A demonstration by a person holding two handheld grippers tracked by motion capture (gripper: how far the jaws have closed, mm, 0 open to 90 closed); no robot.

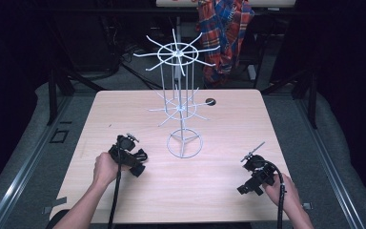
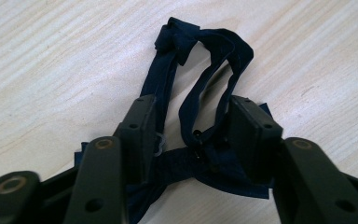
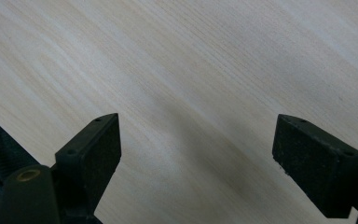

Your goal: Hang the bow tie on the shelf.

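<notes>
Left tool (image 2: 193,140) half-closed, jaws straddling dark bow tie (image 2: 200,88), loop running away ahead on surface (image 2: 51,70); right tool (image 3: 196,154) wide, empty.

No readable text, label, brand, number or sign anywhere in these views.
</notes>
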